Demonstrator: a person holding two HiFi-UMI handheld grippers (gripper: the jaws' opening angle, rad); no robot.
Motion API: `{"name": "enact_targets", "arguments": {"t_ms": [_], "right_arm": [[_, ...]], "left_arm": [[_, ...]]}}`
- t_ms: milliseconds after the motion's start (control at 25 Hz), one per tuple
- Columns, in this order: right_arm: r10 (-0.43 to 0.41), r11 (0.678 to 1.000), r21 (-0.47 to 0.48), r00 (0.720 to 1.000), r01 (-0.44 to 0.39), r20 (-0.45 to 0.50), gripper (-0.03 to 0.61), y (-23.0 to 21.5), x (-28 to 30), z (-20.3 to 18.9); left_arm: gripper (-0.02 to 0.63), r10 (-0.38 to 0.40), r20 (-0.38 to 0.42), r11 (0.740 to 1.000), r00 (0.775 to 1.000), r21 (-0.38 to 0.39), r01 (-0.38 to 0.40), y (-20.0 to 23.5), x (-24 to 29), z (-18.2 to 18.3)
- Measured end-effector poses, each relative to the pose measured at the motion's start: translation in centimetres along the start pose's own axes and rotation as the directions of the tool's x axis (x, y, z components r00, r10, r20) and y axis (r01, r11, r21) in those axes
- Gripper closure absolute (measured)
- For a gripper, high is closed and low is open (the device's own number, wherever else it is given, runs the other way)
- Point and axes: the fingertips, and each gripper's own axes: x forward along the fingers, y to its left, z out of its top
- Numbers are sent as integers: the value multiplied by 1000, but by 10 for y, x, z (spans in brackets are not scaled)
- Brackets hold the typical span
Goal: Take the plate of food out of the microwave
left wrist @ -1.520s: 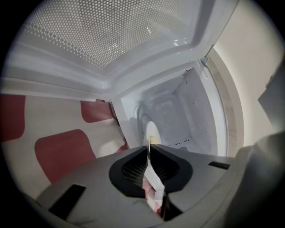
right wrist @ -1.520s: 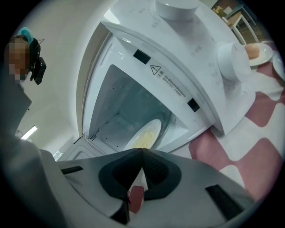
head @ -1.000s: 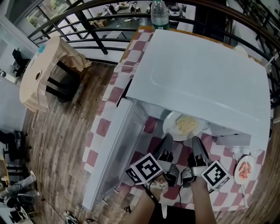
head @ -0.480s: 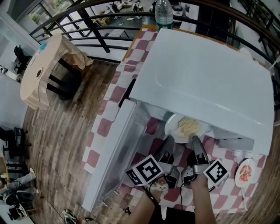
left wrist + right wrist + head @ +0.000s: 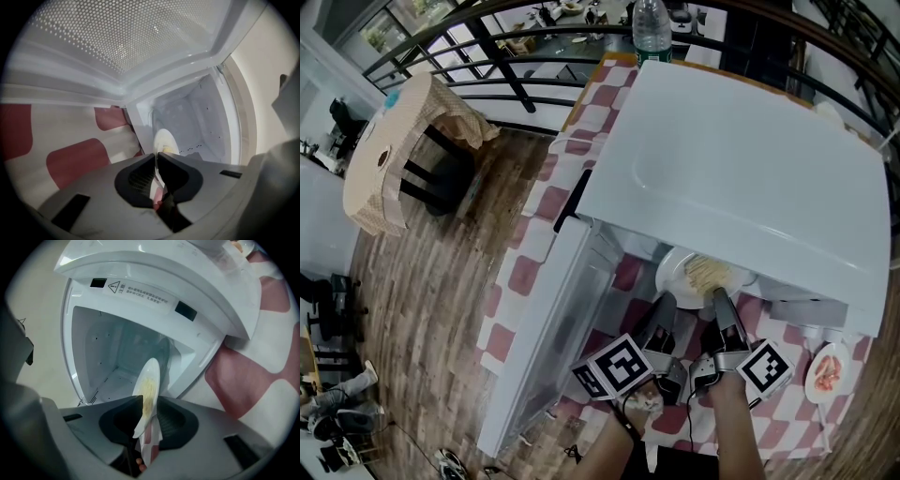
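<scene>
- White all over, the microwave stands on the table, which is covered by a red-and-white checked cloth; its door is swung open toward the table's left edge
- The plate sits at the front edge of the oven's cavity; in the head view we see only its near part, the rest hidden under the overhang of the microwave's top
- The food on it is a pale yellowish heap, and we cannot make out what it is
- The right gripper is clamped on the plate's near rim: its own view shows the rim edge-on, wedged between the two dark pads, and the jaws have just been closing on it
- The left gripper has its jaws drawn almost together, just beside the right one at the rim's left part; a thin pale sliver fills the slit, and we read it as the rim pinched there, though it is hard to see
- In the head view the marker cubes cover the grippers' rear ends
- A second plate with something red, too small for us to name, lies by the table's right edge near its front corner
- A clear bottle stands at the table's far edge behind the microwave, its top cut off by the frame
</scene>
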Motion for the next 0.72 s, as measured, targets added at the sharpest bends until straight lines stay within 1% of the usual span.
{"name": "enact_targets", "arguments": {"t_ms": [80,120,160,320,520,640,720], "right_arm": [[-9,1000,3,1000,9,5,513,-2,-1,1],[-20,1000,7,1000,19,5,543,-4,-1,1],[-30,999,12,1000,30,5,548,-7,-2,1],[-39,998,55,999,38,11,557,-12,-4,-2],[-18,999,50,1000,18,19,552,-7,-5,-3],[-19,997,76,999,17,32,552,-5,-10,-4],[-16,998,67,999,14,38,552,0,-13,-3]], "left_arm": [[570,1,-2,1000,1000,-1,-1,1,0,0],[566,2,-4,1000,1000,-1,-2,1,0,-1],[566,4,-6,1000,1000,0,-4,2,1,-1],[563,6,-5,1000,1000,-4,-7,6,0,-2],[563,-16,26,1000,1000,4,15,2,-4,1],[563,-20,24,1000,1000,17,20,-2,-7,0],[563,-25,25,1000,999,17,25,-6,-10,-1]]}}
